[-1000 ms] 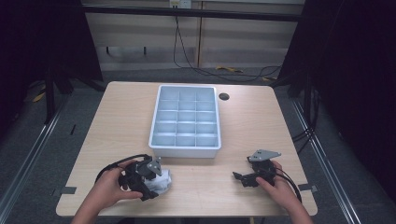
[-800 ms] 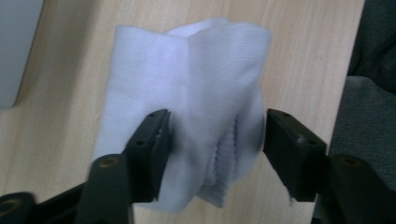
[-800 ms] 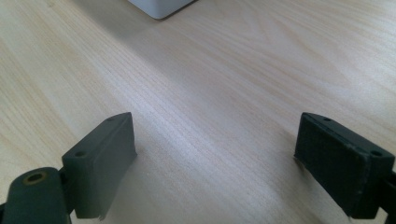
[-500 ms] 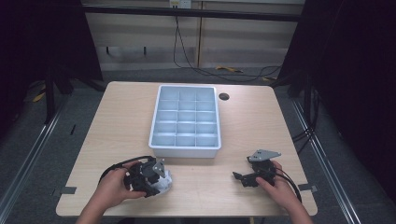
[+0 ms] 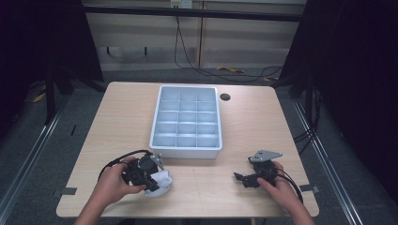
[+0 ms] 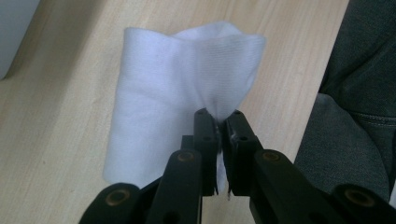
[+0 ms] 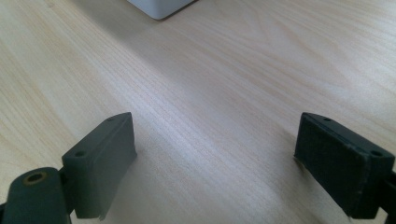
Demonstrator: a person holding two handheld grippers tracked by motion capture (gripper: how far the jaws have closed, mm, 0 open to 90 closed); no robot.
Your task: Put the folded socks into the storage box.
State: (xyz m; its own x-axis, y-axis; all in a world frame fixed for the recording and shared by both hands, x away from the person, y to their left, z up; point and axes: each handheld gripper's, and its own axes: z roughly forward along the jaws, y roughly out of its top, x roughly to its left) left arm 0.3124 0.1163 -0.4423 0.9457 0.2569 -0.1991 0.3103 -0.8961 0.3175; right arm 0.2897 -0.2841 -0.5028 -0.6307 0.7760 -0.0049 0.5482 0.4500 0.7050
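A white cloth (image 6: 173, 93) lies bunched on the wooden table (image 5: 244, 140) near its front left; in the high view the cloth (image 5: 160, 183) sits just in front of the tray. My left gripper (image 6: 218, 122) is shut on a pinched fold of the cloth, and from above the left gripper (image 5: 152, 180) sits over it in a hand. My right gripper (image 7: 215, 149) stands open over bare wood, nothing between its jaws; in the high view the right gripper (image 5: 240, 178) rests at the front right, pointing left.
A pale blue tray (image 5: 186, 149) with several empty compartments stands mid-table; its corner (image 7: 161, 8) shows ahead of the right gripper. A dark round hole (image 5: 225, 97) lies beyond the tray. Grey trousers (image 6: 355, 93) show past the table's front edge.
The left hand and gripper have shifted slightly right and away from the front edge, with the cloth pinched. The right gripper has stayed put.
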